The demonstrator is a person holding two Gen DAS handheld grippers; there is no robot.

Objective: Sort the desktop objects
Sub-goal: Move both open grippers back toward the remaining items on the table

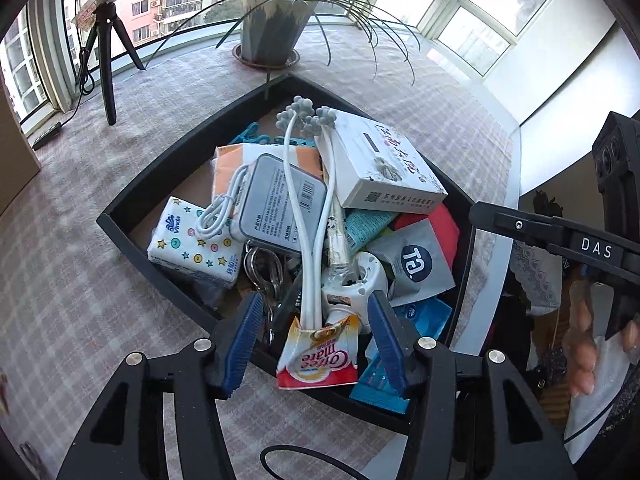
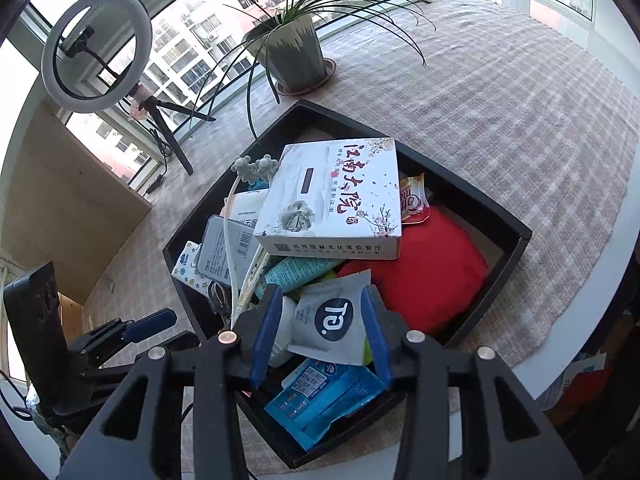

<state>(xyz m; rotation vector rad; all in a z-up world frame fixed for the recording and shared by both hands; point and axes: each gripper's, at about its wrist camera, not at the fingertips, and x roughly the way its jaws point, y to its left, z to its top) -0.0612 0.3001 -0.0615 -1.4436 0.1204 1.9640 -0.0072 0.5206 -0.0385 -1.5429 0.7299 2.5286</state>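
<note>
Over the near corner of the black tray (image 1: 132, 200) both your grippers hang with nothing gripped. Your left gripper (image 1: 314, 338) has its jaws partly apart around a Coffee-mate sachet (image 1: 318, 356) without pressing it, white cable (image 1: 308, 240) running up the pile. Your right gripper (image 2: 322, 332) is spread either side of a grey pouch (image 2: 332, 316), pads off it, blue packet (image 2: 324, 400) below. White printed box (image 2: 332, 200) tops the heap, red cloth (image 2: 432, 276) beside it.

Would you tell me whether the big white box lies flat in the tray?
Tilted: the white box rests on other clutter, its near edge raised above the black tray.
</note>
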